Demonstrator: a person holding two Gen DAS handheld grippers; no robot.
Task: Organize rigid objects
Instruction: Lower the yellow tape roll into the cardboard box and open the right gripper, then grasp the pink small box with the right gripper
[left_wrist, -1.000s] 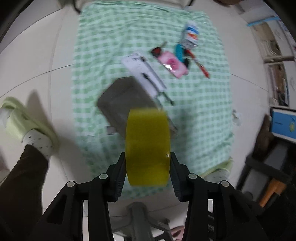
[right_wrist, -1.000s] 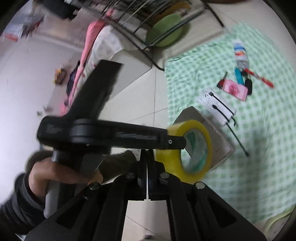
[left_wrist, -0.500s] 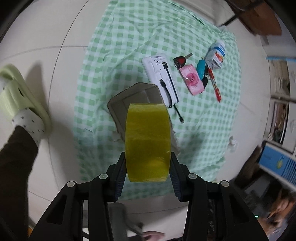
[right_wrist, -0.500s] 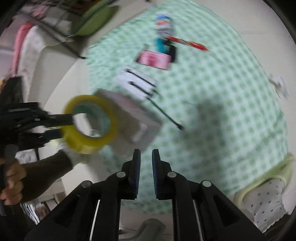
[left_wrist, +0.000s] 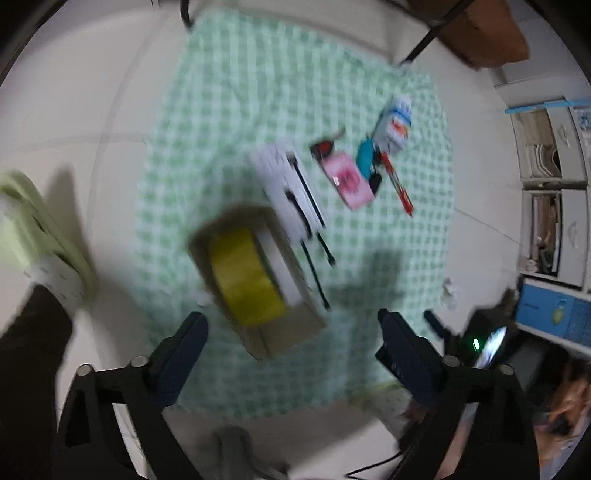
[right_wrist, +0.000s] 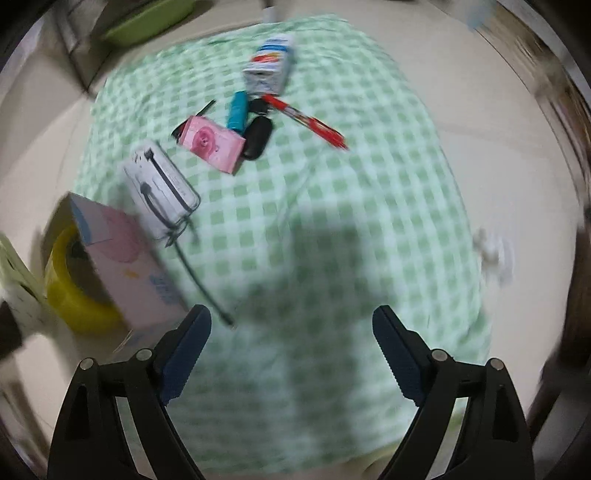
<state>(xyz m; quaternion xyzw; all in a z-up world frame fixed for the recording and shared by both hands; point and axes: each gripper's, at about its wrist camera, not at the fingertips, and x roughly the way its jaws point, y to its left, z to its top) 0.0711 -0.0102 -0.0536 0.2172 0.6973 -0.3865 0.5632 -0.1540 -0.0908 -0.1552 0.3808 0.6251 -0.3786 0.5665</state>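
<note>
A yellow tape roll (left_wrist: 247, 277) lies inside the open cardboard box (left_wrist: 284, 332) on the green checked cloth (left_wrist: 258, 110). My left gripper (left_wrist: 291, 328) hangs above the box, its jaws opening wide with nothing between them. In the right wrist view the roll (right_wrist: 70, 295) shows behind the box's pink-and-white side (right_wrist: 122, 266). My right gripper (right_wrist: 291, 325) points down at bare cloth (right_wrist: 332, 221), its jaws opening and empty. Further up the cloth lie a white power bank with cables (right_wrist: 162, 188), a pink box (right_wrist: 210, 144), a black key fob (right_wrist: 256, 136), a teal stick (right_wrist: 236, 109), a red pen (right_wrist: 306, 122) and a small carton (right_wrist: 269, 62).
A person's foot in a pale green slipper (left_wrist: 33, 229) stands on the tiled floor left of the cloth. Shelving (left_wrist: 546, 184) and a blue box (left_wrist: 554, 317) are at the right. A crumpled white scrap (right_wrist: 491, 247) lies just off the cloth's right edge.
The left gripper has let go of the yellow tape roll, which now sits in the box. The right gripper went from shut to wide open and swung down over the cloth.
</note>
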